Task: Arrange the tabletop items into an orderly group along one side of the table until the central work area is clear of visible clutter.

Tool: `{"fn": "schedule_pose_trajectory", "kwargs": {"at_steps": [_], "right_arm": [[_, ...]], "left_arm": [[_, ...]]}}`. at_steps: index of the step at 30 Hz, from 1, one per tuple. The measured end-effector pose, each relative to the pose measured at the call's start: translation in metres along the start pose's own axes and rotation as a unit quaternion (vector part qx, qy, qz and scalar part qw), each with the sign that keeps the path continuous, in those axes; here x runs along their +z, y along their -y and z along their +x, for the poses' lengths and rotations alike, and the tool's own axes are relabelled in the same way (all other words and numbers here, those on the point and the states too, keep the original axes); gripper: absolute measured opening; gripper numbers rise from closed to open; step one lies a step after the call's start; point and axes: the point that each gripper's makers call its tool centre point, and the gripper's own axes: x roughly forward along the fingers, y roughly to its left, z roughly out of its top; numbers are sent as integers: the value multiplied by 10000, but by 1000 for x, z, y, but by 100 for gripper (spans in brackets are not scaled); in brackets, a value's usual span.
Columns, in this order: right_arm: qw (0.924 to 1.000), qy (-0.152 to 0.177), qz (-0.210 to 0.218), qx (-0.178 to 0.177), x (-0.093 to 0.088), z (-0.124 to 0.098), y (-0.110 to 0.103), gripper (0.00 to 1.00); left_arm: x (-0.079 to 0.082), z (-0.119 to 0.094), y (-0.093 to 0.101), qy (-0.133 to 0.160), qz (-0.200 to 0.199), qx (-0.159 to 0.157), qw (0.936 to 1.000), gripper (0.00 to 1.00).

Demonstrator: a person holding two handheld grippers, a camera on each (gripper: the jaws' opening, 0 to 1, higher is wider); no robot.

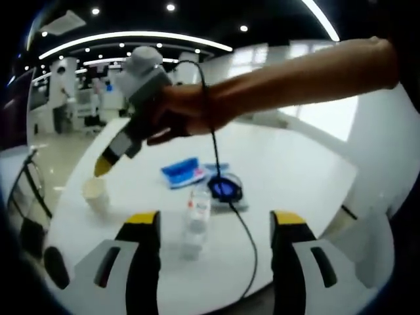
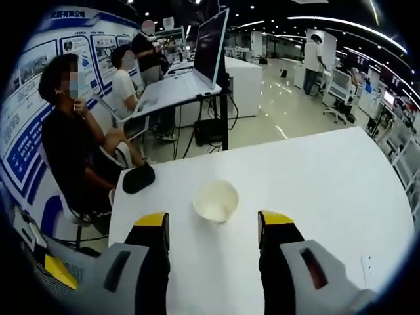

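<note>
On the white table (image 1: 289, 170), a white paper cup (image 1: 96, 192) stands at the left. A blue box (image 1: 182, 172), a blue round disc (image 1: 225, 189) and a clear plastic bottle (image 1: 195, 220) lie mid-table. My left gripper (image 1: 216, 223) is open, the bottle just ahead between its jaws. A hand holds my right gripper (image 1: 104, 165) above the cup. In the right gripper view, my right gripper (image 2: 213, 223) is open, with the paper cup (image 2: 215, 200) upright and close in front of the gap between its jaws. A black pouch (image 2: 138, 178) lies near the table's corner.
A black cable (image 1: 244, 230) trails from the right hand across the table, past the disc, to the near edge. Seated people (image 2: 72, 131) are close to the table's left edge (image 2: 118, 210). A desk with a laptop (image 2: 197, 65) stands beyond.
</note>
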Motion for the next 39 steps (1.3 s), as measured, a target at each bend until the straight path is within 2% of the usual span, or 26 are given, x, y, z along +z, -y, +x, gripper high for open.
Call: {"fn": "schedule_pose_trajectory", "kwargs": {"at_steps": [5, 13, 21, 23, 29, 39], "right_arm": [[9996, 158, 178, -136, -13, -30, 10, 56], [9973, 207, 468, -520, -55, -78, 36, 56], [9962, 58, 489, -721, -94, -111, 42, 55], [9953, 25, 567, -786, -105, -116, 47, 55], [9941, -66, 695, -831, -127, -124, 37, 55], [9922, -219, 944, -785, -156, -120, 19, 55]], "left_arm": [[1, -1, -1, 8, -41, 26, 10000, 63], [-1, 1, -1, -38, -28, 31, 10000, 63], [-3, 2, 0, -59, 3, 15, 10000, 63], [-2, 1, 0, -51, 2, 23, 10000, 63], [-2, 1, -1, -19, -17, 31, 10000, 63], [-3, -1, -1, -33, -2, 37, 10000, 63]]}}
